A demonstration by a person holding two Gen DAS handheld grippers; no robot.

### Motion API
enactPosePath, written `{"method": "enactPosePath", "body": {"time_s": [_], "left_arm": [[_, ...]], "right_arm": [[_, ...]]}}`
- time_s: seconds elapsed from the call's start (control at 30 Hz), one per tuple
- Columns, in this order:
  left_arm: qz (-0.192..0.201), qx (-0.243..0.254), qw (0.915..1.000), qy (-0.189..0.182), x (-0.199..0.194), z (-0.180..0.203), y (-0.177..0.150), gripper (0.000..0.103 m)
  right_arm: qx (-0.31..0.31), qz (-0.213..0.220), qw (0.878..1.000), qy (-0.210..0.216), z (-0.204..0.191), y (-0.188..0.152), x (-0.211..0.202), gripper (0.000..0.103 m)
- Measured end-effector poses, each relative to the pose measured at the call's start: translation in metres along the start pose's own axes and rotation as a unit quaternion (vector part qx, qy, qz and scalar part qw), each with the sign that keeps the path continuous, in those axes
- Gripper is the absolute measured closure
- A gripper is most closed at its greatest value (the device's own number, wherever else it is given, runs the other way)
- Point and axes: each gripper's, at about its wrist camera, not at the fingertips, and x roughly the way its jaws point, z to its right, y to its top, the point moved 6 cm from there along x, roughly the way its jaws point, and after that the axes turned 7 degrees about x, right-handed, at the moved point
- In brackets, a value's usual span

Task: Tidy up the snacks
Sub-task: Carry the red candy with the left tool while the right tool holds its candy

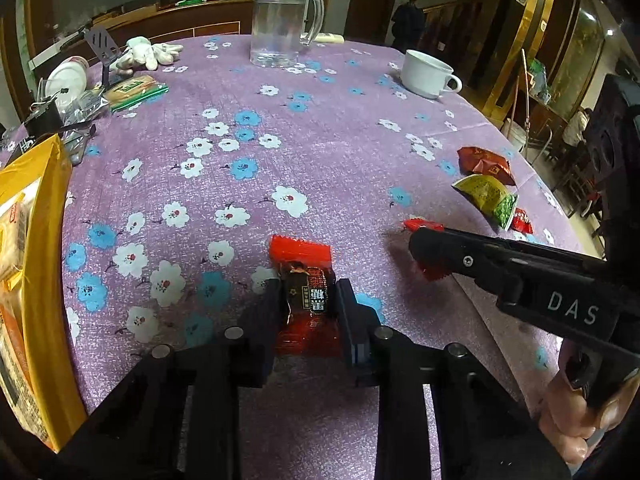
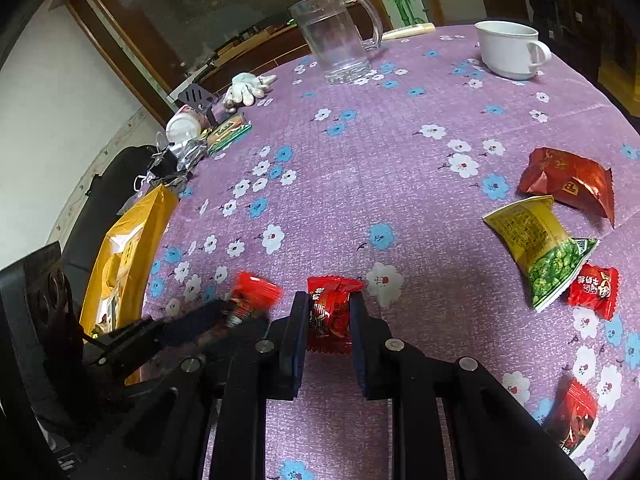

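Note:
My left gripper (image 1: pixel 307 296) is shut on a red and dark brown candy packet (image 1: pixel 305 292), just above the purple flowered tablecloth (image 1: pixel 320 140). In the right wrist view that same gripper (image 2: pixel 240 312) shows at lower left, blurred, with the candy (image 2: pixel 254 294) sticking out of it. My right gripper (image 2: pixel 329 312) is shut on a small red snack packet (image 2: pixel 330 312). From the left wrist view it (image 1: pixel 420 248) reaches in from the right, with red wrapper (image 1: pixel 420 225) showing around its tip. To the right lie a dark red packet (image 2: pixel 568 182), a yellow-green pea packet (image 2: pixel 540 246) and a small red packet (image 2: pixel 594 290).
A large yellow bag (image 1: pixel 36 264) stands at the table's left edge. At the back are a clear glass mug (image 1: pixel 280 20), a white cup (image 1: pixel 428 74), a white glove (image 1: pixel 148 52) and a green biscuit pack (image 1: pixel 134 90) among clutter. Another red packet (image 2: pixel 572 416) lies near right.

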Motion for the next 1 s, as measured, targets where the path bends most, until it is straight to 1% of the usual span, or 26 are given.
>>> {"method": "enactPosePath", "body": {"time_s": [0.13,0.23,0.3,0.47,1.0], "left_arm": [[0.01,-0.026,0.9996,-0.007,-0.006,-0.01,0.001,0.08],[0.017,-0.034,0.9992,-0.011,-0.011,-0.013,0.001,0.08],[0.019,-0.04,0.9988,-0.02,-0.014,-0.013,0.0,0.08],[0.021,-0.045,0.9985,-0.024,-0.018,-0.014,-0.003,0.08],[0.046,-0.055,0.9968,-0.035,-0.045,-0.017,-0.001,0.08]], "right_arm": [[0.002,0.004,1.0,-0.001,0.001,0.001,-0.002,0.082],[0.004,0.008,1.0,0.0,0.002,0.002,-0.004,0.082],[0.005,0.011,1.0,0.001,0.003,0.003,-0.005,0.082],[0.007,0.013,1.0,-0.001,0.003,0.003,-0.005,0.082],[0.006,0.017,1.0,-0.001,0.005,0.002,-0.007,0.082]]}}
